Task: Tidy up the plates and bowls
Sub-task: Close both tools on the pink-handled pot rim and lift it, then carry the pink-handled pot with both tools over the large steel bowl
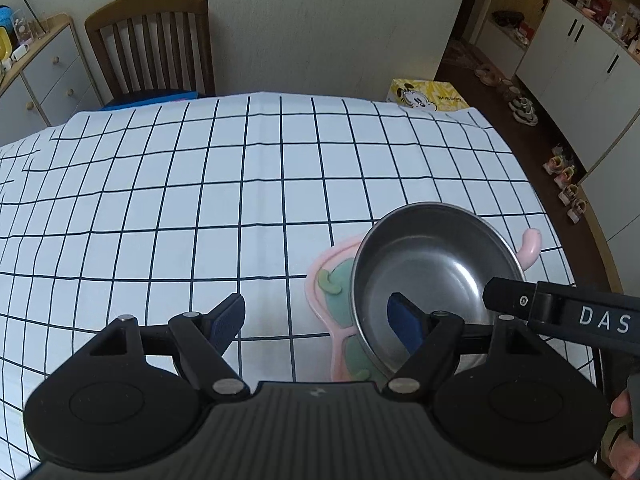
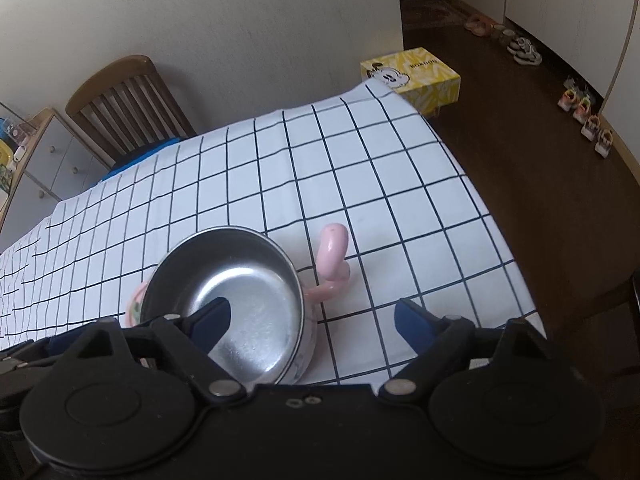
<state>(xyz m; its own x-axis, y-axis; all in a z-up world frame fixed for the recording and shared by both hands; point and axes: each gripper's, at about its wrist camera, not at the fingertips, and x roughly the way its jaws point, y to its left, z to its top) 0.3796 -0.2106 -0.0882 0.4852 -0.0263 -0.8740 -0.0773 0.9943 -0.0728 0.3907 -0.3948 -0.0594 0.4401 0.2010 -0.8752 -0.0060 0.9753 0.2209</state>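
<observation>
A steel bowl (image 1: 432, 276) sits on a pink plate (image 1: 332, 280) with a green middle and a curled pink handle (image 1: 530, 246), near the table's right edge. In the right wrist view the bowl (image 2: 240, 300) covers most of the plate (image 2: 134, 300), whose handle (image 2: 332, 256) sticks out to the right. My left gripper (image 1: 320, 322) is open, its right finger over the bowl, its left finger over the cloth. My right gripper (image 2: 312, 322) is open, its left finger above the bowl's inside. Neither gripper holds anything.
The table has a white cloth with a dark grid (image 1: 200, 208). A wooden chair (image 1: 152, 40) stands at the far side. A yellow tissue box (image 2: 412, 76) stands beyond the far right corner. A cabinet (image 1: 40, 68) is at the left, shoes (image 2: 584, 116) on the floor at the right.
</observation>
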